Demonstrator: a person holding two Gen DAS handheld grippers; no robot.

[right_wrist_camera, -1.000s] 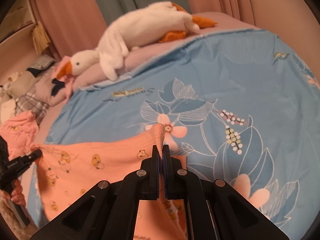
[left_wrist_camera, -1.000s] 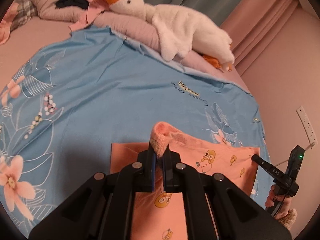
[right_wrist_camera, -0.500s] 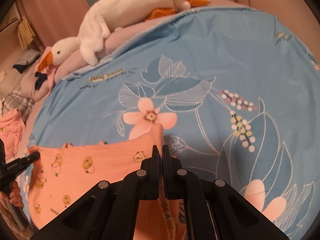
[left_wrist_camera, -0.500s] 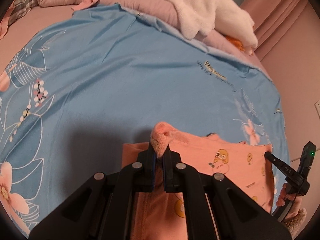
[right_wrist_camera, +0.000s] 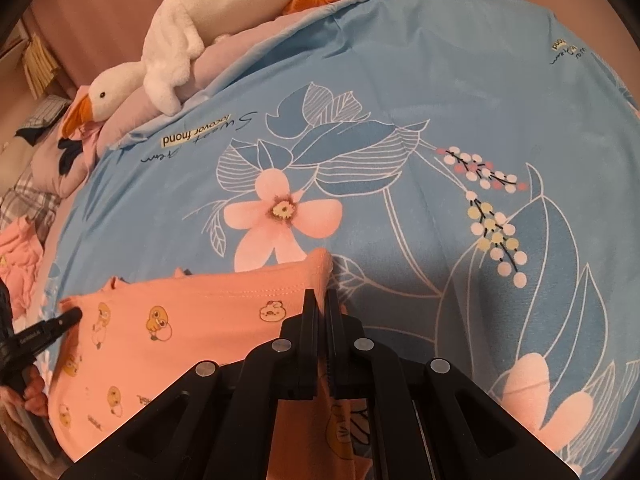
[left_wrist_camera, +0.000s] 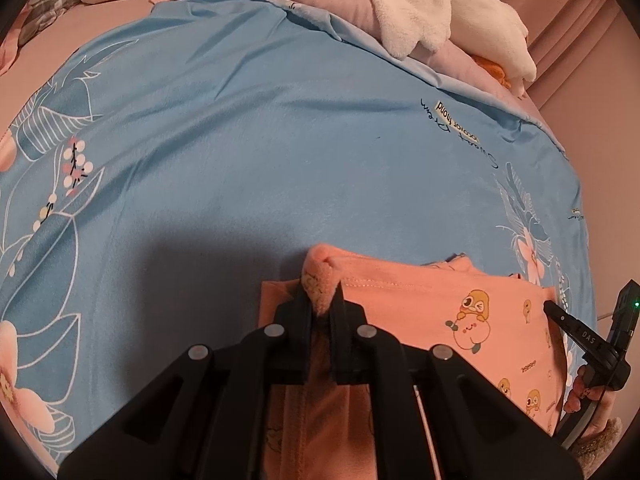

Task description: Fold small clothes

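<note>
A small orange garment [left_wrist_camera: 440, 300] printed with cartoon chicks lies on the blue flowered bedspread [left_wrist_camera: 280, 140]. My left gripper [left_wrist_camera: 320, 300] pinches one raised corner of its folded edge; its jaws are opening slightly with the fabric still between them. My right gripper [right_wrist_camera: 320, 300] is shut on the opposite corner of the garment [right_wrist_camera: 200, 320], low over the bedspread [right_wrist_camera: 440, 100]. Each gripper shows in the other's view: the right gripper [left_wrist_camera: 550, 306] at the garment's far end, the left gripper [right_wrist_camera: 74, 314] at the left edge. The cloth under both grippers is hidden.
A white plush goose [right_wrist_camera: 168, 52] lies along the pink pillows at the head of the bed, also the goose [left_wrist_camera: 440, 8] at top right. More pink clothes [right_wrist_camera: 16, 248] and plaid fabric [left_wrist_camera: 48, 8] sit off the bedspread's edge. Pink curtains hang behind.
Both grippers have come down toward the bed and tipped further downward, carrying the garment's edge with them. The stretched edge now rests low on the bedspread.
</note>
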